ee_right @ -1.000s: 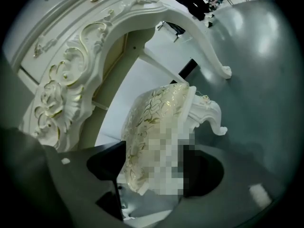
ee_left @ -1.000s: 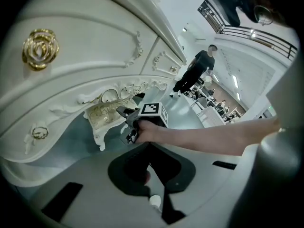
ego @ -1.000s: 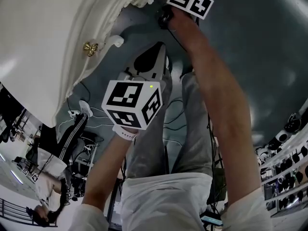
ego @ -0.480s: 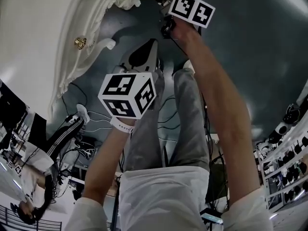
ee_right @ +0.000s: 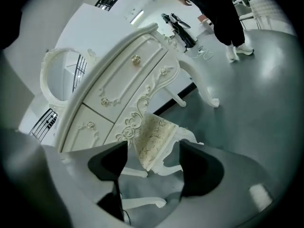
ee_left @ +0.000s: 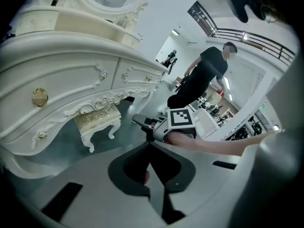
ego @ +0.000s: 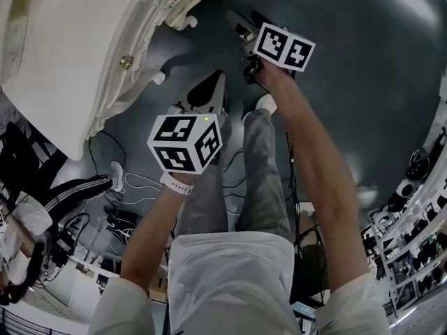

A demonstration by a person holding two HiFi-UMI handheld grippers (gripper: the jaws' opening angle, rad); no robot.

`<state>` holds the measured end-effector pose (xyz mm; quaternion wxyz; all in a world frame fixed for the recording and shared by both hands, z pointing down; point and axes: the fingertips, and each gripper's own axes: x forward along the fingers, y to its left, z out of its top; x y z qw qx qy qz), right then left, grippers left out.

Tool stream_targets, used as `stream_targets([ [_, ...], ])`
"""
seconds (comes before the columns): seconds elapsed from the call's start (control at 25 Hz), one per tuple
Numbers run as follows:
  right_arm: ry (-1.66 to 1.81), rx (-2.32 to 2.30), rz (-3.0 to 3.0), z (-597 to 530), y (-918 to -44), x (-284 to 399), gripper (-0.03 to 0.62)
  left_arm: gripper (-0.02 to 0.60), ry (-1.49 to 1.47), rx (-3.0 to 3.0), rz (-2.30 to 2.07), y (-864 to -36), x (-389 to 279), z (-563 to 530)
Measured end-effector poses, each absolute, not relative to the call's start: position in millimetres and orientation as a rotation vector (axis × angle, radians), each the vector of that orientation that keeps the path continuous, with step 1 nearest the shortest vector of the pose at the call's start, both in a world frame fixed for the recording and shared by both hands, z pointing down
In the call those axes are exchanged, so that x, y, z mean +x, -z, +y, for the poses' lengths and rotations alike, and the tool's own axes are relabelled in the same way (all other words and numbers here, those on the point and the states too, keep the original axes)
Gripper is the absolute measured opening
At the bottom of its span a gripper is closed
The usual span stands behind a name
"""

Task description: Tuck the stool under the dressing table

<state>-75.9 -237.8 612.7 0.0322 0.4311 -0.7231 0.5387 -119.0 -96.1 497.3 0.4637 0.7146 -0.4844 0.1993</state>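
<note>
The white carved dressing table (ego: pixel 70 54) fills the upper left of the head view. The cream stool (ee_left: pixel 97 120) stands under its curved apron, between the table's legs. My left gripper (ee_left: pixel 151 145) hangs above the grey floor, back from the table, with its dark pads closed together and nothing held. My right gripper (ee_right: pixel 153 151) is open. The stool (ee_right: pixel 154 139) shows beyond its jaws, apart from them, below the dressing table (ee_right: pixel 123 75). In the head view the left gripper (ego: pixel 209 86) is nearer me and the right gripper (ego: pixel 239 25) reaches farther out. The stool is hidden there.
A person in black (ee_left: pixel 204 75) stands beyond the table's far end. Another person in striped trousers (ego: pixel 77 194) is at the left, near cables (ego: pixel 133 180) on the floor. Shelves (ego: pixel 419 257) line the right. An oval mirror (ee_right: pixel 61 75) tops the table.
Both grippers have drawn back from the table and risen. The right gripper's cube has slid lower in the head view, away from the table's edge.
</note>
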Motion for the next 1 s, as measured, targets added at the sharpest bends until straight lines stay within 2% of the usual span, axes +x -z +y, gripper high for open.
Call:
stream_targets([
  [0.32,-1.578,1.293,-2.344,-207.0,-536.7,-55.2,0.336,0.009,-0.468,1.793,-1.205,-443.2,-104.5,-86.4],
  [0.8,-1.368,1.324,-2.522,-156.4,-401.9,0.7,0.073,0.009,-0.400,1.808,-1.253,-360.7,-78.2,-59.9],
  [1.0,-1.312,1.380,-2.541,-134.4,-344.2,21.4,0.032,0.009,-0.369,1.830,-1.274,-317.4,-72.2,-49.9],
])
